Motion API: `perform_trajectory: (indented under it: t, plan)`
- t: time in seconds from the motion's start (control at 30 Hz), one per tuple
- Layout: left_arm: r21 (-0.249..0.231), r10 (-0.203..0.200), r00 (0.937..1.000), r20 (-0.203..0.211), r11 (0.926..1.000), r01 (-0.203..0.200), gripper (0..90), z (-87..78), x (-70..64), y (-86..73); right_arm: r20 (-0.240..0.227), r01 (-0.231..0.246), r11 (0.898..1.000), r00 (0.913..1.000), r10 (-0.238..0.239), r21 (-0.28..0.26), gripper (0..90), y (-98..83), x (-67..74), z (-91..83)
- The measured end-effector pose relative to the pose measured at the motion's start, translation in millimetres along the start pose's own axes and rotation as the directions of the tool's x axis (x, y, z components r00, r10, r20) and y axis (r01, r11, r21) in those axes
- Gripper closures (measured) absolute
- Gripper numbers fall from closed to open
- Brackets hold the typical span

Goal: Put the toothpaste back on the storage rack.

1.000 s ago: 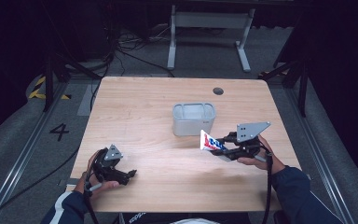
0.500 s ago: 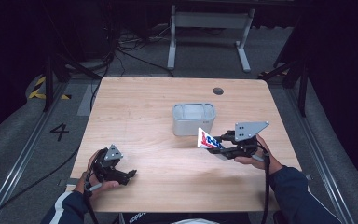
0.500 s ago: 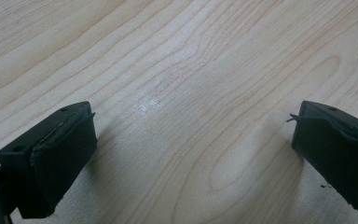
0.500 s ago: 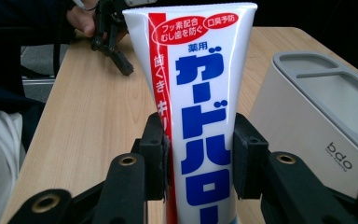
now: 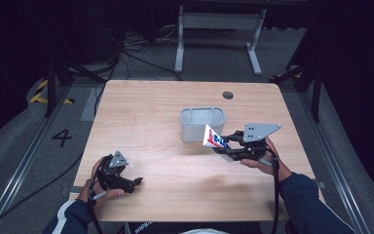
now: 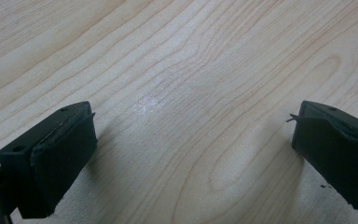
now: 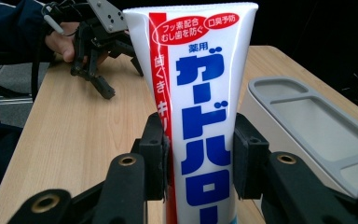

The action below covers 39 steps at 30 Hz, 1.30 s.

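A white, red and blue toothpaste tube (image 5: pixel 213 138) is held above the wooden table (image 5: pixel 151 112), just in front of a grey divided container (image 5: pixel 202 124). My right gripper (image 5: pixel 222 145) is shut on it. In the right gripper view the tube (image 7: pixel 200 93) stands upright between the two black pads (image 7: pixel 156 154), with the container (image 7: pixel 307 116) to its right. My left gripper (image 5: pixel 134 184) rests at the table's near left corner, held by a hand. Its jaws (image 6: pixel 196 154) stand wide open over bare wood, nothing between them. It also appears far off (image 7: pixel 98 60) in the right gripper view.
A dark round hole (image 5: pixel 228 94) sits near the table's far edge. Beyond the table stands a metal frame (image 5: pixel 219 22), with cables (image 5: pixel 126 48) on the floor. A floor mark "4" (image 5: pixel 62 137) lies to the left.
My right gripper has carried the tube slightly up and left, closer to the container. The left gripper has stayed put.
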<state>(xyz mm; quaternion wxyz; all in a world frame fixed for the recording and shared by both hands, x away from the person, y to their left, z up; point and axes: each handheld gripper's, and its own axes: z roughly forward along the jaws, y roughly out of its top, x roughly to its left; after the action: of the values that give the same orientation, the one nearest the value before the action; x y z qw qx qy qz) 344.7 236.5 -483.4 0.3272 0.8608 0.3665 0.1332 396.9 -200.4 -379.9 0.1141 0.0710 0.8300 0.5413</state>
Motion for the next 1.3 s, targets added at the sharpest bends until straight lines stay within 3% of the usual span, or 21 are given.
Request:
perform_trajectory:
  t: [0.47, 0.73, 1.3]
  plan:
    - [0.000, 0.000, 1.0000, 0.000, 1.0000, 0.000, 0.2, 0.0, 0.0, 0.0, 0.063, 0.030, 1.000, 0.9976, -0.030, -0.002, 63.7, 17.7, -1.6, 12.3]
    - [0.000, -0.001, 1.0000, 0.000, 1.0000, 0.001, 0.1, 0.0, -0.1, 0.0, 0.091, 0.000, 1.000, 0.9959, 0.002, -0.024, 63.7, 23.2, -7.4, 15.0]
    - [0.000, 0.000, 1.0000, 0.000, 1.0000, 0.000, 0.2, 0.0, 0.0, 0.0, 0.126, -0.012, 0.998, 0.9919, 0.019, -0.055, 63.6, 37.6, -16.7, 24.2]
